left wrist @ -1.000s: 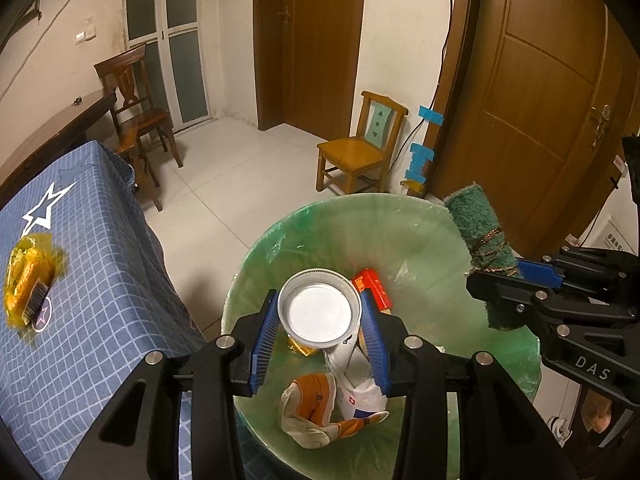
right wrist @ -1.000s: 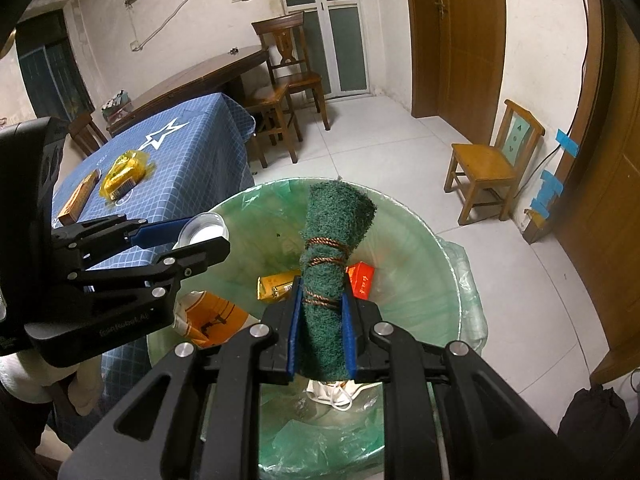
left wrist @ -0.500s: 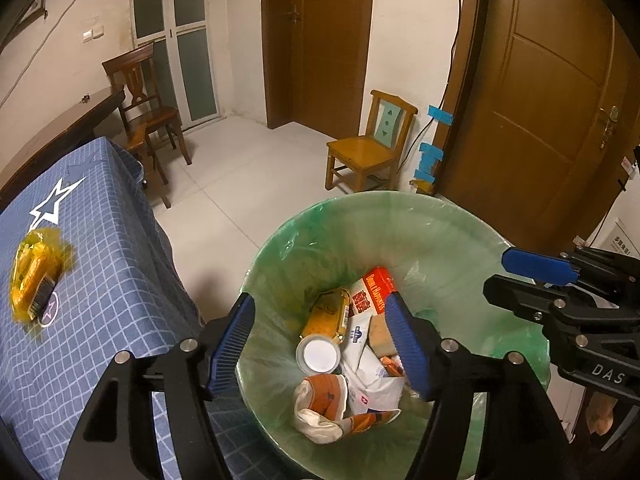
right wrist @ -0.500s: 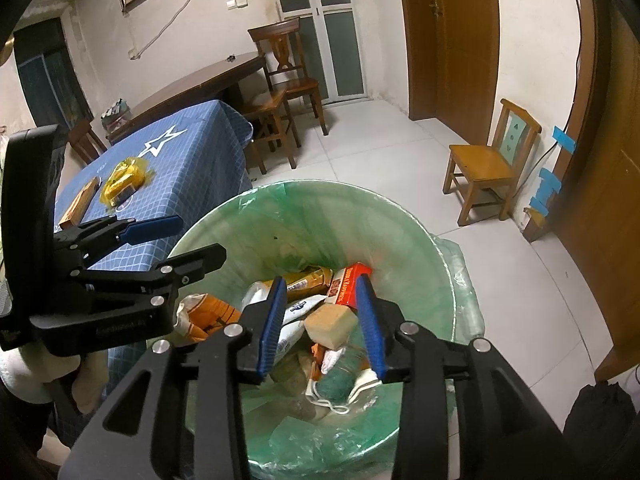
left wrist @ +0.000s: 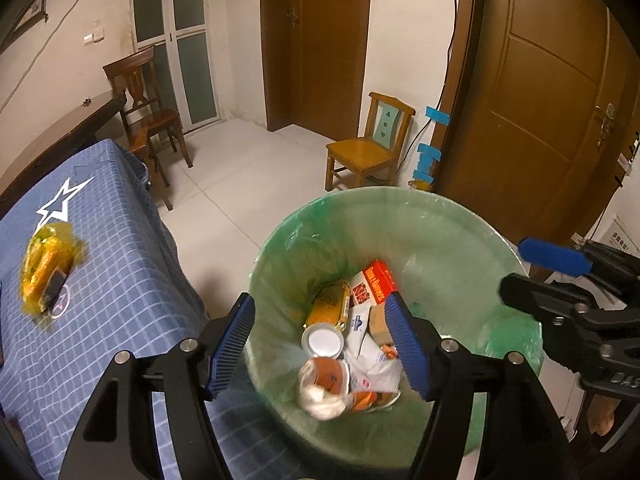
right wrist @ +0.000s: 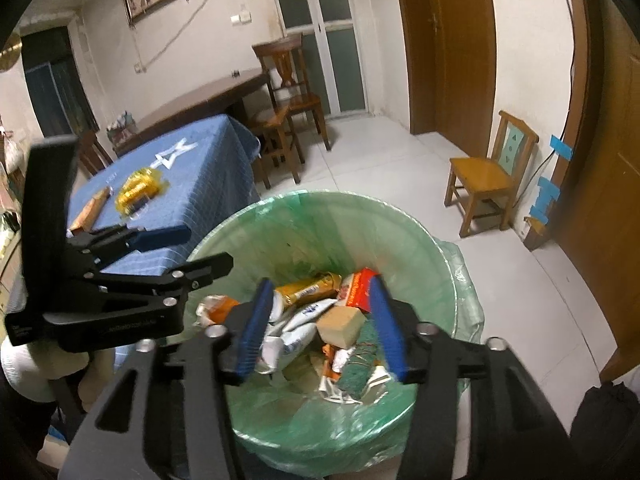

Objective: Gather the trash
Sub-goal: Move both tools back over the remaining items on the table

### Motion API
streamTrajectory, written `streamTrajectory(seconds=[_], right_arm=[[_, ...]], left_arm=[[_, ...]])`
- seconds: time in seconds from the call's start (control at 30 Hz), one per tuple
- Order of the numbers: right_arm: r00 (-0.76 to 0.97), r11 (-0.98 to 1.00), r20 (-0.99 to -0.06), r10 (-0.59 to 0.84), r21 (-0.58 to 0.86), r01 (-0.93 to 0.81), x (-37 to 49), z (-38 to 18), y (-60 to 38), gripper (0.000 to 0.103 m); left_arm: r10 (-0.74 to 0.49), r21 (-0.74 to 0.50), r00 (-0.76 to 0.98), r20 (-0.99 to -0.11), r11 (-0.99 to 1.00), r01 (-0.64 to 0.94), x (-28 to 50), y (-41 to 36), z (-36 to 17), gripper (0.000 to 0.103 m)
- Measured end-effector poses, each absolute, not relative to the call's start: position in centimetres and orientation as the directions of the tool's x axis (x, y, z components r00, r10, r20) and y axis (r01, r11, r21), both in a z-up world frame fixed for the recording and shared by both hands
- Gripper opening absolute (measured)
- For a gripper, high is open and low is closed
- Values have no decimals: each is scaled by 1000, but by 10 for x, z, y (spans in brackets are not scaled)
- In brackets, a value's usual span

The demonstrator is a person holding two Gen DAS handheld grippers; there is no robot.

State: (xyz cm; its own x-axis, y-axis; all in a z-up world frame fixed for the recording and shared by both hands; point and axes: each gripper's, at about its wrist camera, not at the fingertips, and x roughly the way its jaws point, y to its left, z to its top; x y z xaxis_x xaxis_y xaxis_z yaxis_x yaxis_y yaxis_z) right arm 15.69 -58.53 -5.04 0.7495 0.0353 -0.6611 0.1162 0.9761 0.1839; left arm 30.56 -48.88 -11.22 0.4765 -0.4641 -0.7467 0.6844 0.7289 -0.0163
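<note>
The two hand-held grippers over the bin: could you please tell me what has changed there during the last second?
Both let go: the left hand-held gripper dropped the round lid, the right hand-held gripper dropped the green scouring-pad roll. Both now lie in the green-lined bin, and both jaws stand open. The yellow wrapper stays on the blue tablecloth.

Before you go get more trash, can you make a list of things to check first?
1. Left hand-held gripper open and holding nothing: ok.
2. Right hand-held gripper open and holding nothing: ok.
3. Green scrubber lying inside the bin: ok.
4. White cup lying inside the bin: ok.
5. Trash left on the blue table: not ok, a yellow wrapper and a brown packet wait there.
6. Bag liner seated all round the rim: cannot tell.
</note>
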Motion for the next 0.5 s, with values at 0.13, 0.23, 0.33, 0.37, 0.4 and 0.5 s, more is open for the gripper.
streamTrajectory(seconds=[0.13,0.23,0.33,0.37,0.4,0.5], right_arm=[[791,974,-610,51,204,95,138,-42,-567,73],[816,974,-573,72,217,66,126,-36,-547,79],[834,971,-543,99,238,40,117,-32,-530,85],[837,970,-535,113,242,23,115,-31,-522,86],[839,969,-529,129,245,6,113,-29,-514,86],[837,968,-521,168,247,-40,111,-27,-494,86]], left_arm=[[-466,-18,490,-737,738,674,296,-462,-104,69],[-468,-21,500,-729,745,666,285,-437,-98,69],[-465,-18,510,-724,752,659,270,-404,-95,69],[-465,-21,513,-722,755,655,266,-391,-93,69],[-464,-23,515,-721,759,651,261,-379,-93,69],[-449,-17,543,-710,781,624,251,-335,-88,69]])
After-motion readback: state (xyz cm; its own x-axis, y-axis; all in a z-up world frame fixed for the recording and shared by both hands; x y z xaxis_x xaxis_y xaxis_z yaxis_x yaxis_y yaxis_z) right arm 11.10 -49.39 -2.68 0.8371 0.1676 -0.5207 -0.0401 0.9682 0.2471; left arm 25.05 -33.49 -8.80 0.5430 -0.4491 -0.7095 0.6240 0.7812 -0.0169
